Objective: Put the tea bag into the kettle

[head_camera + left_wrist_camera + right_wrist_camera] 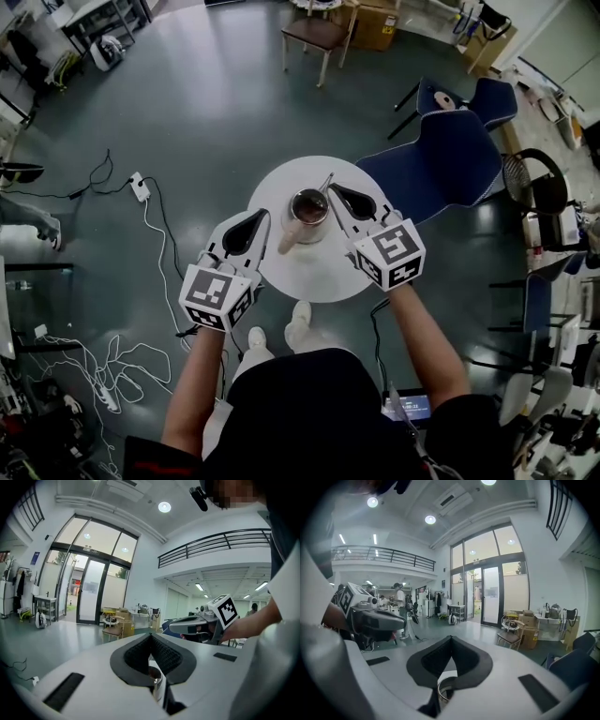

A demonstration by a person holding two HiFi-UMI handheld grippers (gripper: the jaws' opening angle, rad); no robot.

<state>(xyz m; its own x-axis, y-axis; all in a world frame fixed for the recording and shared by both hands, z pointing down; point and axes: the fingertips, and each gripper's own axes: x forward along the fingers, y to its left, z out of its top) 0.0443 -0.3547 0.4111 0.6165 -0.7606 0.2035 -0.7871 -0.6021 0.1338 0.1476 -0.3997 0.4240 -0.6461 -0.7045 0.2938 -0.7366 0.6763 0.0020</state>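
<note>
- On the round white tabletop [319, 274] in front of me stands the kettle [309, 206], lid off, its mouth open upward and its inside dark brownish. A pale handle [287, 238] juts out toward me.
- My left tool [266, 218] hangs just beside the kettle on the handle side. In the left gripper view its jaws meet at the tips, and through the gap behind them I see only the kettle's metal rim [156, 676]. It grips nothing that I can see.
- My right tool [332, 191] sits at the far right edge of the kettle's rim. In the right gripper view its jaws are likewise together at the tips, with the rim [447, 686] showing below.
- I cannot find the tea bag in any view. A thin pale sliver [327, 181] shows at the right tool's tip, but it is too small to tell whether it is a string, a tag or part of the kettle.
- My judgement is that the work is right at the kettle's mouth, either about to drop the bag or just past dropping it.
- If the right tool does pinch a string, the next move calls for centring its tip over the opening and parting the jaws. The left tool should stay by the handle to steady the kettle.
</note>
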